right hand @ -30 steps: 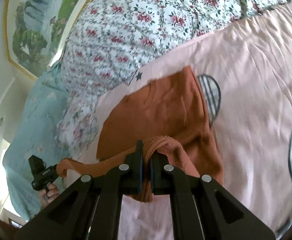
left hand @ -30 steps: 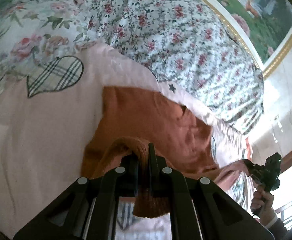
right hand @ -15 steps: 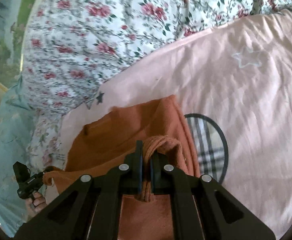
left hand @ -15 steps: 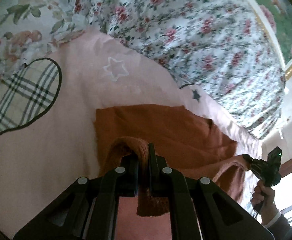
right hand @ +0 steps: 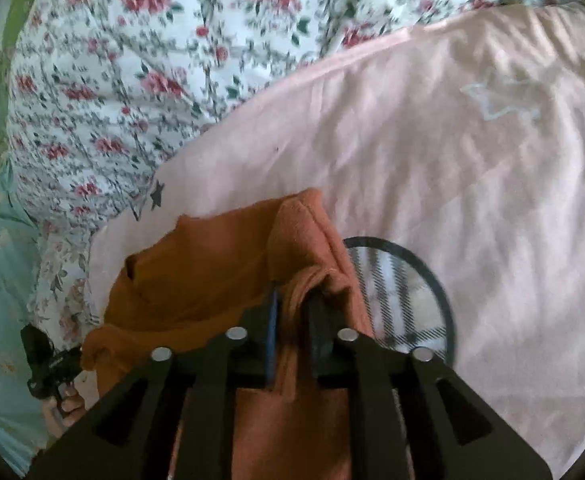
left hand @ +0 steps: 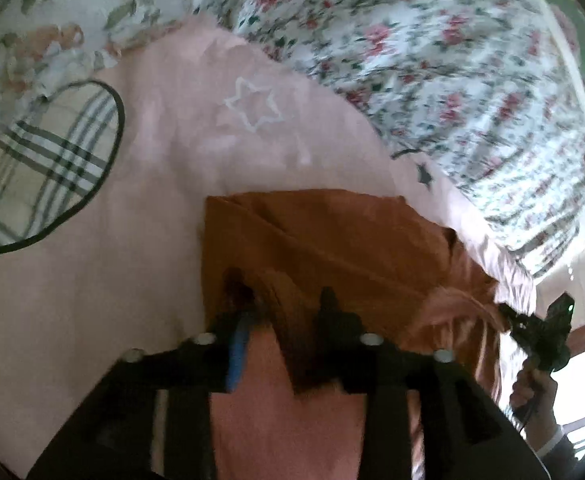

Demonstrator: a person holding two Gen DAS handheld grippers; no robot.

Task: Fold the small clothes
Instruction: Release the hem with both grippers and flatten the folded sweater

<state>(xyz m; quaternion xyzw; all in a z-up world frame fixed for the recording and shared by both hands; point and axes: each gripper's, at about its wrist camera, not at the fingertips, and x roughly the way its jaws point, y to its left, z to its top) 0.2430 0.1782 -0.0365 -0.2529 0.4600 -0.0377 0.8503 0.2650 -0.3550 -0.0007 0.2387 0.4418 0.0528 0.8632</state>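
The fold is being laid down: the rust-orange knit garment [left hand: 332,240] is lying doubled over on the pale pink bedspread with star and plaid-heart patches [left hand: 112,280], near the edge bordering the rose-print floral quilt [left hand: 432,60]. The left gripper [left hand: 282,300] and right gripper [right hand: 292,300] have just been opening; their jaws are standing apart, the folded hem slack between them, both tilting down toward the bed. Next they are needing to back clear without dragging the cloth
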